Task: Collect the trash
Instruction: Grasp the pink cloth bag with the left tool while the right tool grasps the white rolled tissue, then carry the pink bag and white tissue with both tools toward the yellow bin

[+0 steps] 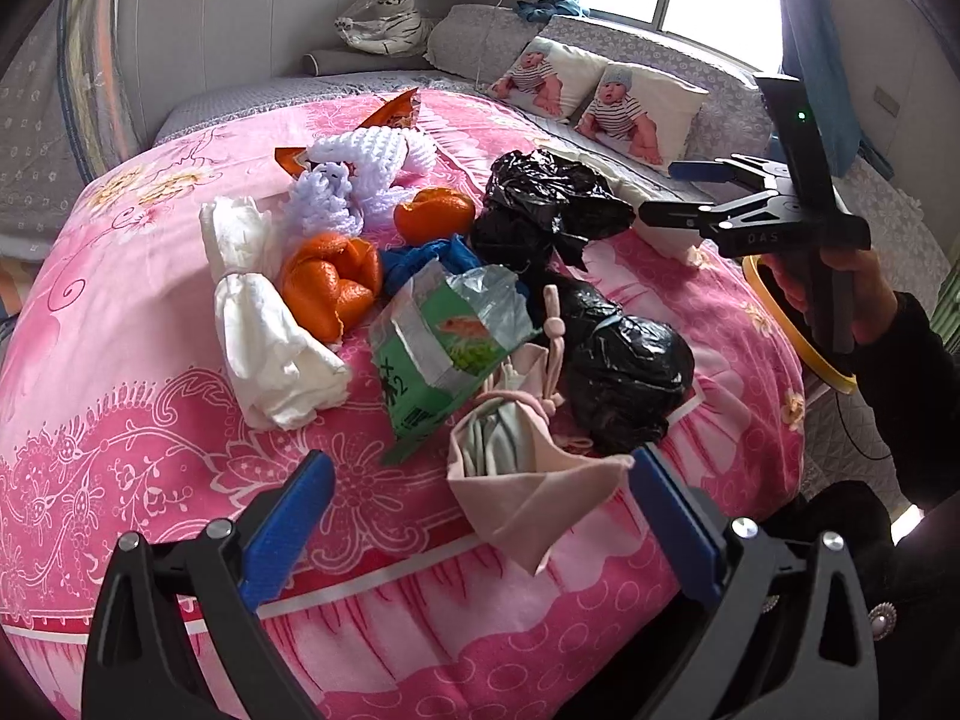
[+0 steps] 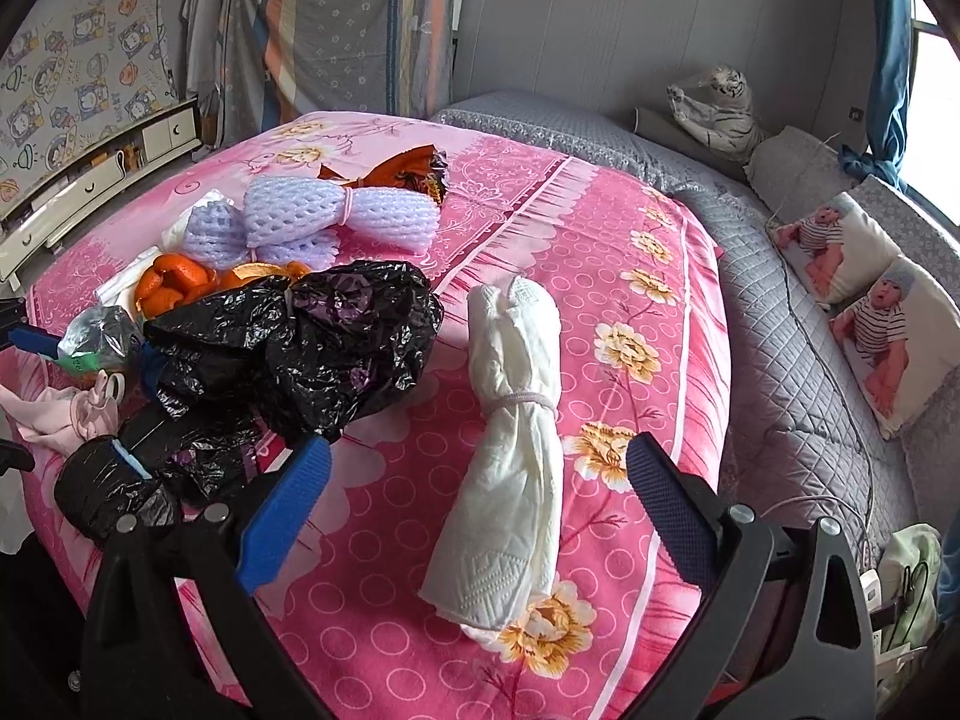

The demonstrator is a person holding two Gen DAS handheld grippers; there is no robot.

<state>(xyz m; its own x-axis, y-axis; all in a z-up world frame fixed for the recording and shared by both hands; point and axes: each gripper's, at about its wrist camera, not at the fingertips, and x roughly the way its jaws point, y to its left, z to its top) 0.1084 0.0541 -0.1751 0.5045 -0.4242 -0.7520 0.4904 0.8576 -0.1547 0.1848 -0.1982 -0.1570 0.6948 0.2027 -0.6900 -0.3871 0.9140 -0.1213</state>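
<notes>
Two grippers, both with fingers spread wide and holding nothing. Left gripper [image 1: 480, 516] hovers at the bed's near edge; pink cloth pouch [image 1: 528, 468] sits right between its fingers at 12 o'clock, green carton [image 1: 438, 354] and orange peel [image 1: 333, 288] behind toward 11. Right gripper [image 2: 480, 504] is nearer the tied white tissue roll [image 2: 510, 450]: dead ahead at 12, long axis running roughly 12-to-6 between the fingers, so squeezing across it looks straightforward. Black plastic bags [image 2: 288, 342] lie at 10 o'clock. Soft pink quilt [image 2: 630, 360] on a bed [image 2: 798, 396], pillows and window far side; surface will give under pressure.
</notes>
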